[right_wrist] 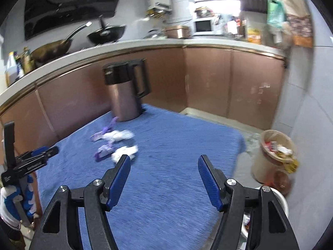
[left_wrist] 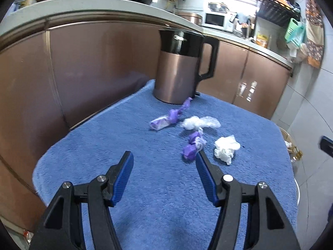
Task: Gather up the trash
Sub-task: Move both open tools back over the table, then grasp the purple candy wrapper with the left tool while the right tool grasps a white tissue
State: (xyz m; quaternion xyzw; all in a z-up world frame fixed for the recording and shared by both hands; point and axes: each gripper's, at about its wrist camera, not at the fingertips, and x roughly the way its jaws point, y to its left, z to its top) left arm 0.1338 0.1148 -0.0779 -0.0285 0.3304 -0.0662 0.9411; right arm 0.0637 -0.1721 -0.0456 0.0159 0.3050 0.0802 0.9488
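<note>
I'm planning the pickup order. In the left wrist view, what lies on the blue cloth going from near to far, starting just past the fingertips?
Purple wrapper by the right fingertip → crumpled white tissue → clear plastic wad → long purple wrapper → kettle at the far edge.

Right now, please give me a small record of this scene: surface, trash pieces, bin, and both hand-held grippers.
surface: blue towel
trash: two purple wrappers, clear plastic wad, white crumpled tissue
other item: copper kettle
bin: beige trash bin, on the floor, partly full
left hand-held gripper: open, empty
right hand-held gripper: open, empty
</note>
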